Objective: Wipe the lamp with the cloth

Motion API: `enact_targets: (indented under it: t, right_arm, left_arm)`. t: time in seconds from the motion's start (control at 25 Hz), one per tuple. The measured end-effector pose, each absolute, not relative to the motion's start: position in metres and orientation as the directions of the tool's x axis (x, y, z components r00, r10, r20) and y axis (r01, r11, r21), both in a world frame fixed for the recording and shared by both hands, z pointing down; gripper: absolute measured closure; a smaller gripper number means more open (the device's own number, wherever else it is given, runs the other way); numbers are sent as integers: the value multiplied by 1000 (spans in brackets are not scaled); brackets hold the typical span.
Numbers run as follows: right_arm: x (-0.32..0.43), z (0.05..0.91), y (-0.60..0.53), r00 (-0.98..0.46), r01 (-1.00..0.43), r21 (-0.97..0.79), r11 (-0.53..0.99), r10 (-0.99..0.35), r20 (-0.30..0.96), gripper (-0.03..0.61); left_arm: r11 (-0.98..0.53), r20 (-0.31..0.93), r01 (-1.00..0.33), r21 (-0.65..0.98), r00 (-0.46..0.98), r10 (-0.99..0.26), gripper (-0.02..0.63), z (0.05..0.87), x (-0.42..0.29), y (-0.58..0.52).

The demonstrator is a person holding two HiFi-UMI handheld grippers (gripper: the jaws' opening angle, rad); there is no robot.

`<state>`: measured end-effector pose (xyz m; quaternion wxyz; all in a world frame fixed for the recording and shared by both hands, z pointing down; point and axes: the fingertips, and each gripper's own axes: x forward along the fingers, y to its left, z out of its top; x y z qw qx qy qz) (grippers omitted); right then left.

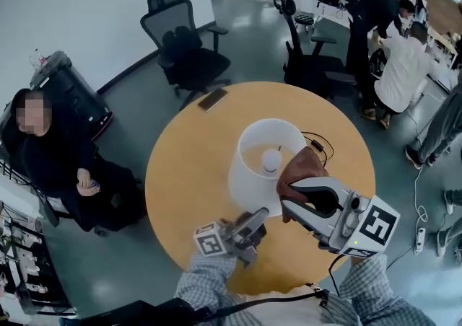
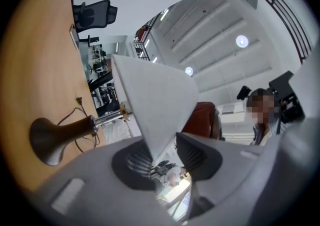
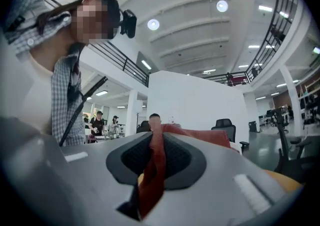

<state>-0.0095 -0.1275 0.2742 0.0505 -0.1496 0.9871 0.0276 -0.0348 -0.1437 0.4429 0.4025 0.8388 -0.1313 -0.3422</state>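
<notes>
White lamp [image 1: 245, 180] upright near the centre of the round wooden table [image 1: 184, 173]: left gripper [image 1: 261, 215] jaws pinch the shade's near rim, while right gripper [image 1: 287, 200] jaws clamp the red-brown cloth [image 1: 303, 168] at the shade's right rim.

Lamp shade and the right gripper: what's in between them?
The reddish-brown cloth, pinched in the right gripper, sits at the lamp shade's rim. The head view shows it.

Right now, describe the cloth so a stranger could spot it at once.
Find the round wooden table with the white lamp shade at its middle. At the shade's right rim sits the cloth, pinched in the right gripper. It is the only soft, reddish-brown thing there.
</notes>
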Motion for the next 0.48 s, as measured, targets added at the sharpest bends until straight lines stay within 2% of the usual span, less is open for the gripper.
enact_targets:
  t: [0.28, 0.48]
  right_arm:
    - [-61, 349, -106, -940, -320, 41, 946, -323, 110, 522]
    - [-72, 328, -114, -906, -415, 29, 909, -416, 75, 522]
  left_arm:
    - [-644, -474, 55, 763, 726, -499, 485, 443, -34, -143]
    - [-645, -478, 56, 762, 721, -502, 486, 441, -34, -144]
